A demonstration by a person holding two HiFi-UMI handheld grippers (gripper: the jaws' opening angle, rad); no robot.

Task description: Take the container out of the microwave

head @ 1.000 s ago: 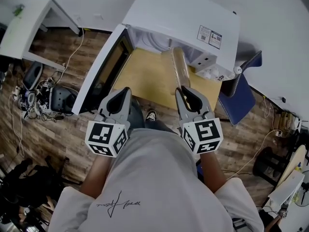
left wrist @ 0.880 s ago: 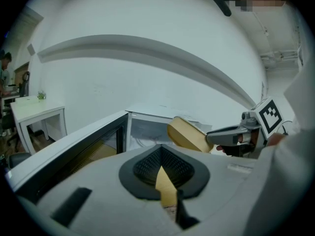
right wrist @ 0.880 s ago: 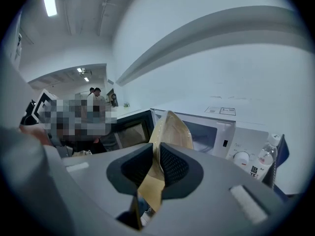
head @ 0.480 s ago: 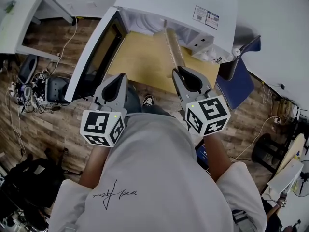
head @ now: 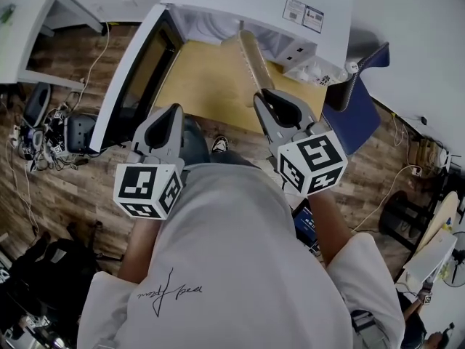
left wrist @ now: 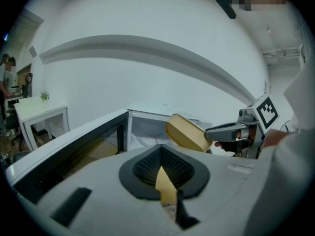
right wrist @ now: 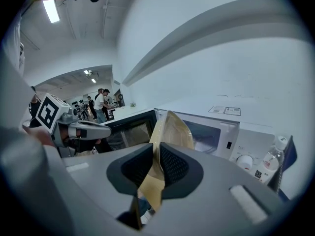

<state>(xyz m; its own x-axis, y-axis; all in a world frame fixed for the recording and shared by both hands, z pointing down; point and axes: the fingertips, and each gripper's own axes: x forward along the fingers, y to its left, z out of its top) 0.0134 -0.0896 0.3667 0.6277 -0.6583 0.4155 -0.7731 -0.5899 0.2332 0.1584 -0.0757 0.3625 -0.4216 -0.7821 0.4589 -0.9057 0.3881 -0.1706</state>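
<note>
A tan, shallow container [head: 254, 57] hangs tilted on edge in front of the open white microwave [head: 254, 2], over the wooden table [head: 207, 93]. My right gripper [head: 261, 97] is shut on its rim; in the right gripper view the container [right wrist: 171, 127] stands up between the black pads [right wrist: 173, 163]. My left gripper [head: 174, 110] is shut with nothing in it, left of the container and near the table's front edge. In the left gripper view the container [left wrist: 187, 132] sits at the tip of the right gripper [left wrist: 210, 131].
The microwave door [head: 134, 71] swings out to the left. A water bottle [head: 352, 67] and a blue chair [head: 363, 111] stand right of the microwave. A white desk [head: 29, 13] and cables [head: 43, 133] lie at far left. People stand in the background [right wrist: 101, 104].
The right gripper has tilted a little with the container still in it. The left gripper stays where it was. The head camera has shifted slightly.
</note>
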